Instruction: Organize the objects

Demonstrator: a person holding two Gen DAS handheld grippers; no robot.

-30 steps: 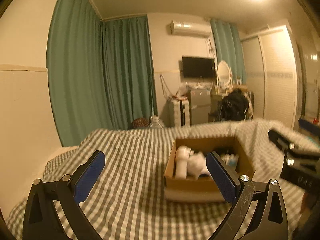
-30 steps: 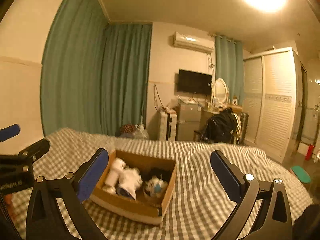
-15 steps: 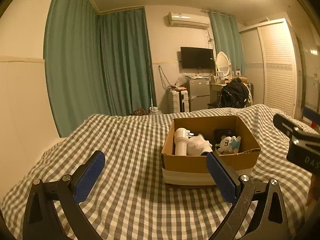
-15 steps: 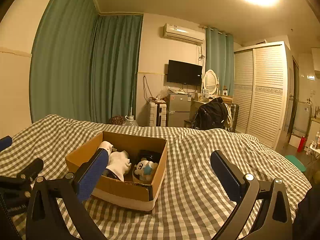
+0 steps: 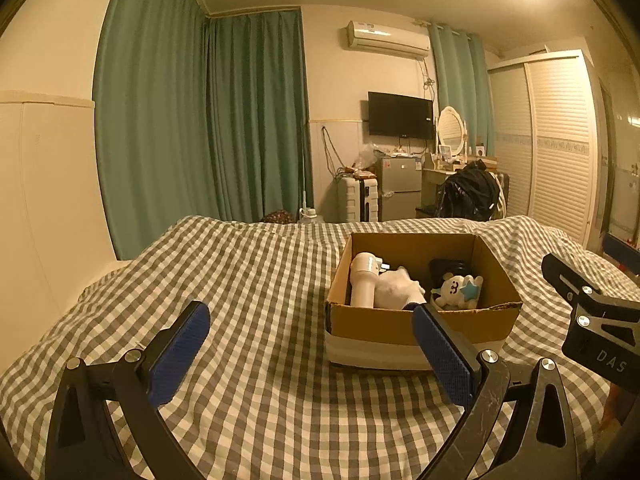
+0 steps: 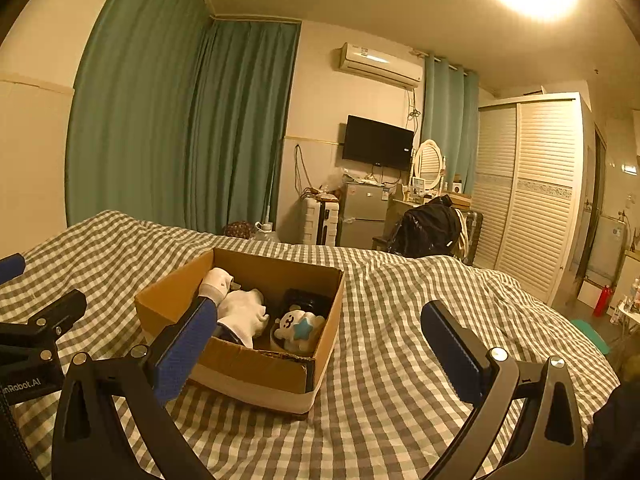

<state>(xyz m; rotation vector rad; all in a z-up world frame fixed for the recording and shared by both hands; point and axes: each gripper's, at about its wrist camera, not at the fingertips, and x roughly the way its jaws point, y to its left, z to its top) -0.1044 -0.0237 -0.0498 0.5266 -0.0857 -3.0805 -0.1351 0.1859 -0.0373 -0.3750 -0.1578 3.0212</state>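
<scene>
An open cardboard box (image 5: 400, 330) (image 6: 256, 368) sits on a grey checked bed (image 5: 260, 280). Inside lie a white cylinder (image 5: 363, 282) (image 6: 216, 282), a white cloth or sock (image 5: 396, 290) (image 6: 244, 314), a small white plush with a blue star (image 5: 458, 290) (image 6: 300, 326) and a dark object (image 5: 450, 266) behind it. My left gripper (image 5: 310, 354) is open and empty, in front of the box and to its left. My right gripper (image 6: 320, 352) is open and empty, in front of the box's right corner.
Green curtains (image 5: 200, 128) hang behind the bed. A small fridge (image 5: 398, 188), a suitcase (image 5: 358, 200), a TV (image 5: 400, 114), a black bag on a chair (image 5: 470, 196) and a louvred wardrobe (image 5: 556, 148) stand along the far wall.
Both views have steadied and drawn slightly nearer the box, tilting down so its contents show. Both grippers stay open and empty.
</scene>
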